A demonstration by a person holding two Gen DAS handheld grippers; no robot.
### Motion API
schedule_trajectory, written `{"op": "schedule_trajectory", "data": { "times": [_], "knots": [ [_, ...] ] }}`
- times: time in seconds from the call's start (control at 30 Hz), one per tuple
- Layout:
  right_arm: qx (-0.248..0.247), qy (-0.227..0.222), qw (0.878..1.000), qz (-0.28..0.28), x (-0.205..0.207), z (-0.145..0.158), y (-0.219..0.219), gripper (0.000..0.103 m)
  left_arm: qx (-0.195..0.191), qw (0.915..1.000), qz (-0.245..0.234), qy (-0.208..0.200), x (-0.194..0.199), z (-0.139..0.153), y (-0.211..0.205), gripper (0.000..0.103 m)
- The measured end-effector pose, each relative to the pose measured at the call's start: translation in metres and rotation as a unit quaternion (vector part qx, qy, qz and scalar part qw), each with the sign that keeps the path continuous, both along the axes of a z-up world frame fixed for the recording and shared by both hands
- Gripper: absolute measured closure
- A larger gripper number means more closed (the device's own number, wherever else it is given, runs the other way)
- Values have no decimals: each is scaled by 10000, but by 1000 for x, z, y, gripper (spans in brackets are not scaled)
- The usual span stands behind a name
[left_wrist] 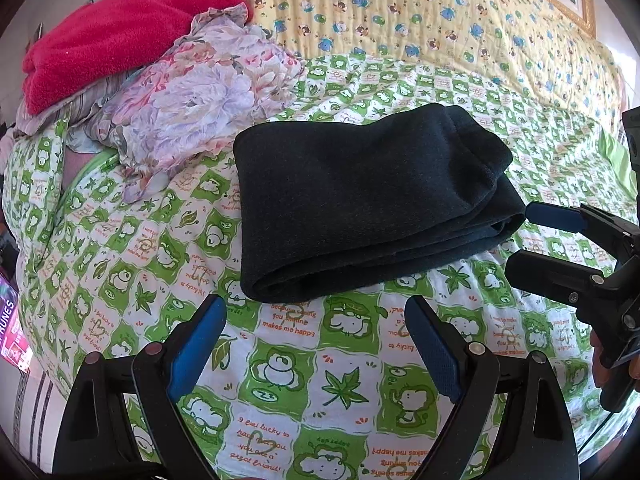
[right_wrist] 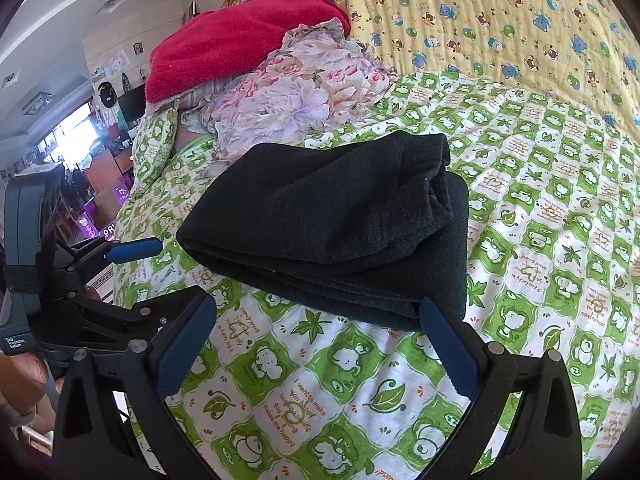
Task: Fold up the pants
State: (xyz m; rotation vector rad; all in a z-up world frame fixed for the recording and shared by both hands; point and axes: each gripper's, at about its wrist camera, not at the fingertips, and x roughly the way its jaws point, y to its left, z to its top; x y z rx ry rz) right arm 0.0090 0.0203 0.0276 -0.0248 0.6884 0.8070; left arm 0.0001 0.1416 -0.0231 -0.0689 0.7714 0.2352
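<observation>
left gripper (left_wrist: 316, 344): jaws spread wide and holding nothing, poised over the green-and-white quilt (left_wrist: 280, 380) just short of the near folded edge of the pants (I judge it stands off because there is nothing left to pinch).
right gripper (right_wrist: 318, 346): likewise spread and empty, its right finger just at the near corner of the pants; whether it touches the cloth I cannot tell.
pants (left_wrist: 360, 200): one dark pair, lying as a compact rectangular bundle in stacked layers near the middle of the quilt, so the folding looks finished or nearly so.
why so placed: flat on the bare quilt, apart from the other cloth, the bundle keeps its shape.
floral cloth (left_wrist: 192, 100): one crumpled heap toward the far left edge, just beside the pants.
red towel (left_wrist: 120, 36): one, lying beyond and partly on that heap.
yellow bedding (left_wrist: 440, 20): one, along the far edge.
count: two grippers, one pair of pants.
</observation>
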Motion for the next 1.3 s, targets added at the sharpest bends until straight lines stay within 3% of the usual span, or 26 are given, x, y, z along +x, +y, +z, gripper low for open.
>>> {"op": "schedule_trajectory", "data": {
  "times": [1.3],
  "knots": [
    [181, -53, 9998, -105, -2, 7, -6, 2, 134, 9996, -47, -233, -4, 10, -2, 12]
  ]
}}
